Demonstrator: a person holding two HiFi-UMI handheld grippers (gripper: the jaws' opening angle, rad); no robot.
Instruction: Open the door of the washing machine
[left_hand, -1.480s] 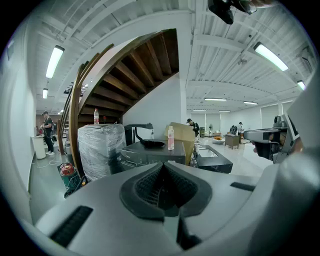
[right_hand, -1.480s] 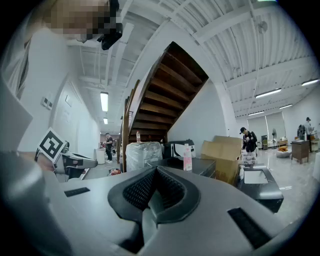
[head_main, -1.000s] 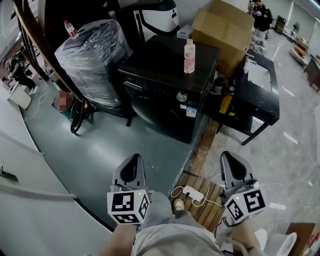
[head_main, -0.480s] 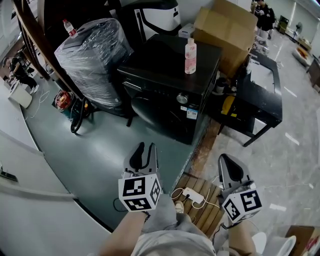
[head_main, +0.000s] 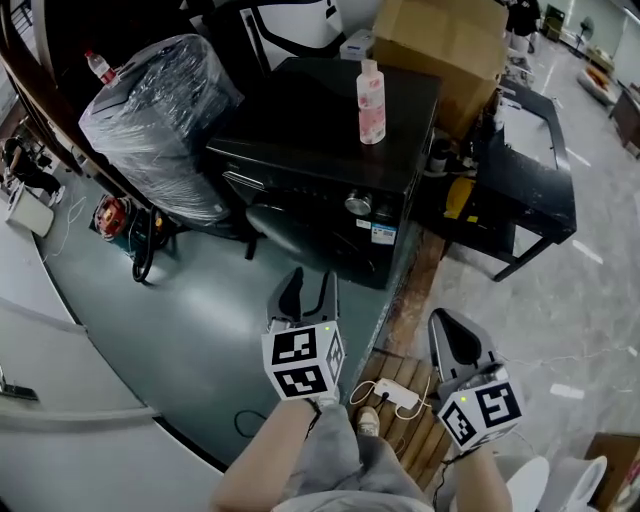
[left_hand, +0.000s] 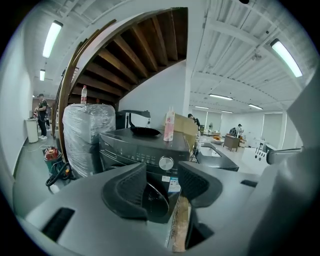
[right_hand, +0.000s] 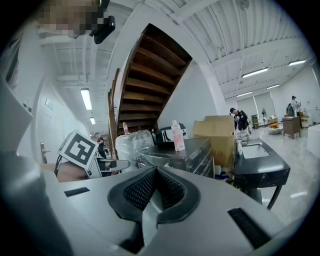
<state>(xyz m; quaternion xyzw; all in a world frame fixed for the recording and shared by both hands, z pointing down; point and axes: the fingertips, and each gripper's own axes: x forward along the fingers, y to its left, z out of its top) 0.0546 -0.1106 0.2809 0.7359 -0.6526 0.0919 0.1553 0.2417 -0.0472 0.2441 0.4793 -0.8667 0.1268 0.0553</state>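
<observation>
I have the left hand-held gripper opening, nothing between its jaws, facing the black front-loading washing machine; the right hand-held gripper is closed, empty.

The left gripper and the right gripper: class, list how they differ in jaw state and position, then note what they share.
The left gripper's jaws stand apart and are opening, with nothing between them; the right gripper's jaws are together, also empty. The left gripper sits closer to the washing machine, while the right gripper hangs farther back from it. Both carry a marker cube, and neither touches the machine.
</observation>
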